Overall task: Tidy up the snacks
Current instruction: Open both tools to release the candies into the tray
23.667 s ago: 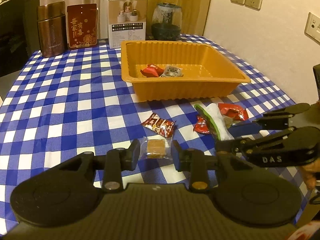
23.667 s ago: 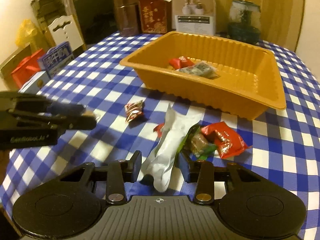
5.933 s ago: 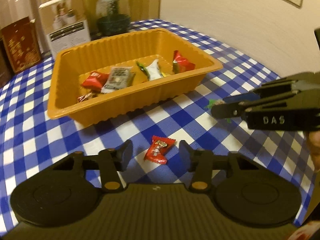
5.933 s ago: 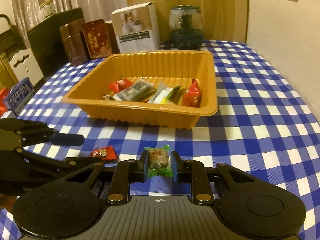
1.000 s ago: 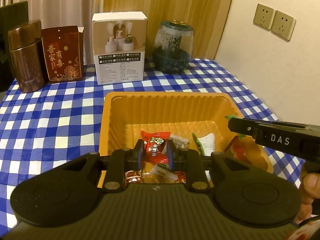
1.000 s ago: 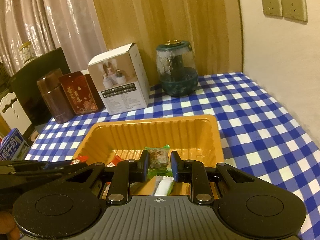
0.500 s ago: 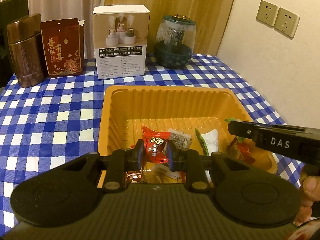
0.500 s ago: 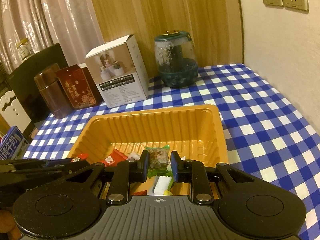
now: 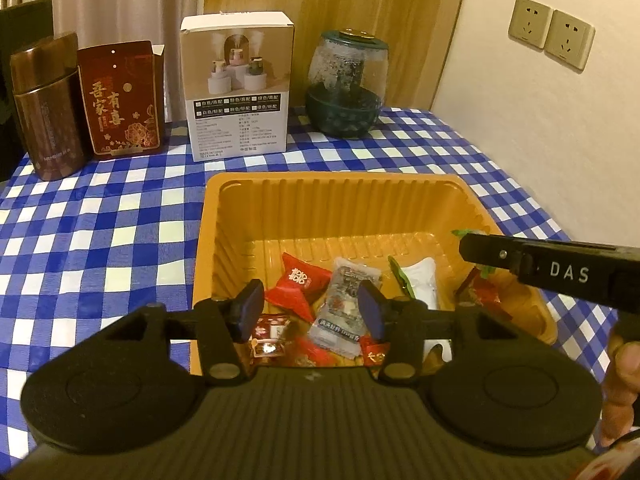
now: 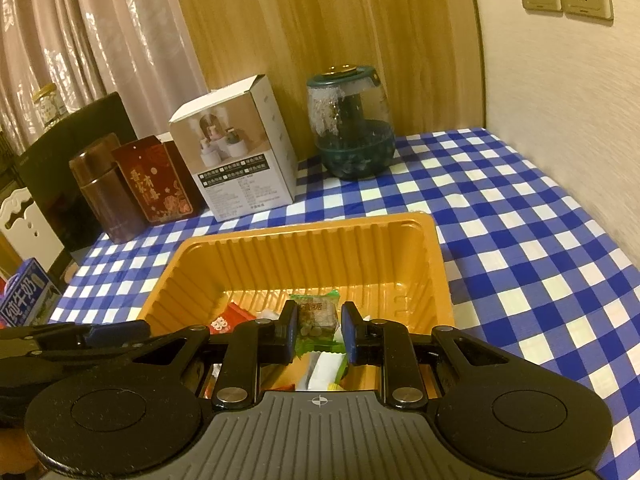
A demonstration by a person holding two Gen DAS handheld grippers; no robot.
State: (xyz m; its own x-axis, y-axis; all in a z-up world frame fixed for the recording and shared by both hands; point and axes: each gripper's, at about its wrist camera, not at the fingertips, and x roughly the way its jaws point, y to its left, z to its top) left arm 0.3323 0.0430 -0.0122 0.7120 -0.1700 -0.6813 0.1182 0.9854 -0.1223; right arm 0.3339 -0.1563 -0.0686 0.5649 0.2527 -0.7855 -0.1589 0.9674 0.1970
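Observation:
An orange tray (image 9: 340, 192) (image 10: 304, 240) on the blue checked tablecloth holds several wrapped snacks, among them a red packet (image 9: 298, 284) and a clear packet (image 9: 346, 304). My left gripper (image 9: 311, 308) is open and empty above the tray's near side. A small red snack (image 9: 316, 354) lies in the tray just below it. My right gripper (image 10: 319, 330) is shut on a green-wrapped snack (image 10: 316, 316) and holds it above the tray's right part. It also shows from the side in the left wrist view (image 9: 472, 248).
At the back stand a brown canister (image 9: 48, 108), a red box (image 9: 120, 100), a white carton (image 9: 238, 86) and a glass jar (image 9: 348, 84). A wall with sockets (image 9: 550, 34) runs along the right. A milk carton (image 10: 24, 302) sits off the table's left.
My left gripper has opened and dropped its red snack into the tray. My right gripper has come lower over the tray, still shut on the green snack.

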